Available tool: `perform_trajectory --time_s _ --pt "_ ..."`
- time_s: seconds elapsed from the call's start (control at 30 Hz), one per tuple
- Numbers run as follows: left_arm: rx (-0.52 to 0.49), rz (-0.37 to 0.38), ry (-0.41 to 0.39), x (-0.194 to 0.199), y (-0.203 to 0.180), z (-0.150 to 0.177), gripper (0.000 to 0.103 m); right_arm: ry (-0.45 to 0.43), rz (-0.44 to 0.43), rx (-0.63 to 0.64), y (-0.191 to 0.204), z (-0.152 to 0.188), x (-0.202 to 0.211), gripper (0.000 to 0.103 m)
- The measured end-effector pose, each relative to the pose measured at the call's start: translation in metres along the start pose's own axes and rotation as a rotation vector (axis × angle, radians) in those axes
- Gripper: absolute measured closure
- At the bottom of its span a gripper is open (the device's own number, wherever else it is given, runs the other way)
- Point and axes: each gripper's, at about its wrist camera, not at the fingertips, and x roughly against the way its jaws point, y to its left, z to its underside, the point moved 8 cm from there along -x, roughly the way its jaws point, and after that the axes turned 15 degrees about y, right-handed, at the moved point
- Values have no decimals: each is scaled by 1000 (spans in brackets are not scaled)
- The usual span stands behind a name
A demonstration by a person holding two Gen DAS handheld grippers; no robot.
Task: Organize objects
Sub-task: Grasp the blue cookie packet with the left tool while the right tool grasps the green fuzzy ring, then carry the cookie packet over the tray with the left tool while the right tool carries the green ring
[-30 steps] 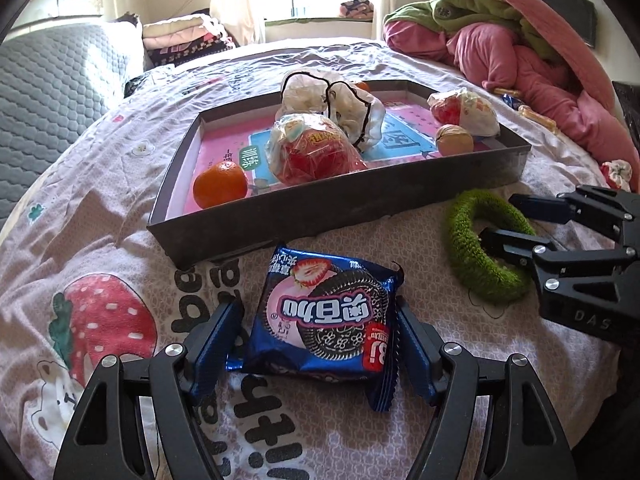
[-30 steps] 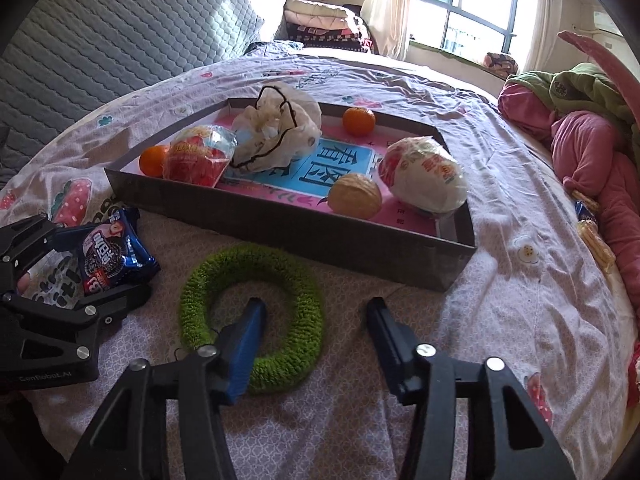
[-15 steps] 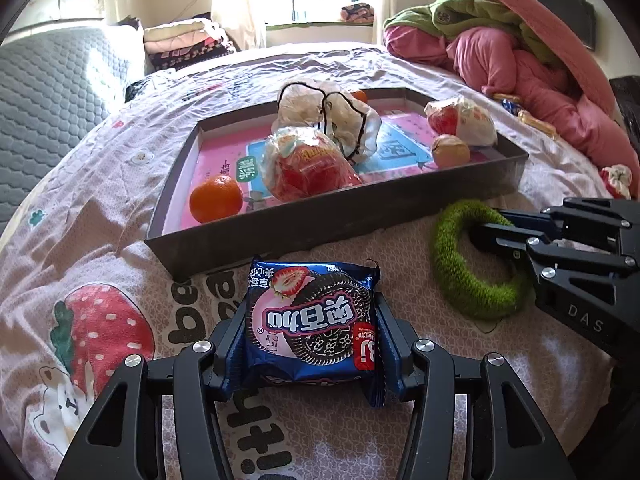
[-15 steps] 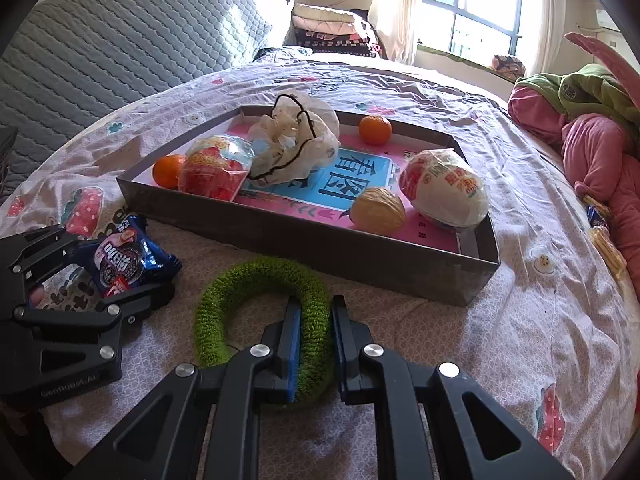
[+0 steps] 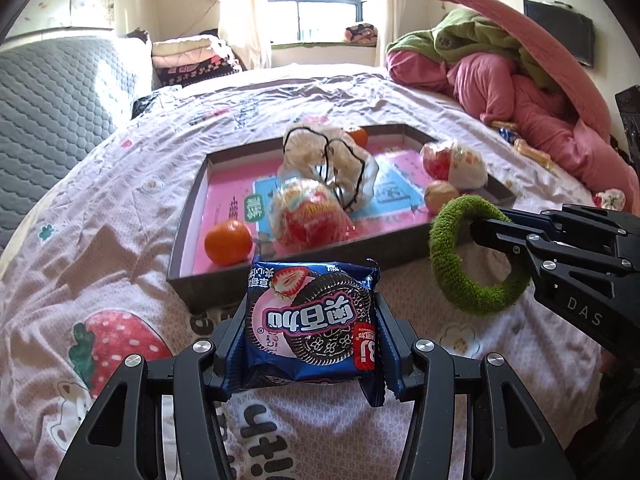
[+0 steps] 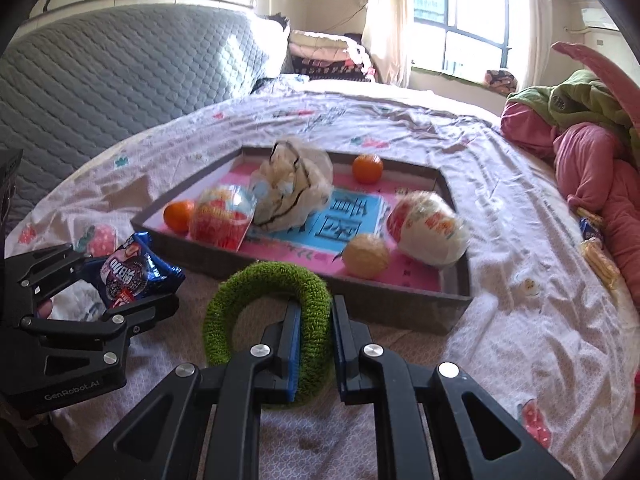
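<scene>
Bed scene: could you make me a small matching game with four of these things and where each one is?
Things:
1. cookie pack
2. green ring
3. walnut
4. pink quilt

Places:
A. in the tray
B. in the right tongs
C. heaped at the bed's far edge
D. in the left tongs

Pairs: 1-D, 2-B, 3-A, 4-C
</scene>
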Motion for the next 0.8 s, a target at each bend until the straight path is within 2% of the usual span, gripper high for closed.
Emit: perform_trajectory --time_s 0.33,0.8 --pt "46 -21 -48 11 10 -22 48 -70 32 -24 -9 -19 17 89" --pt "125 -35 -74 9 32 -49 47 -176 45 -79 -22 -50 35 89"
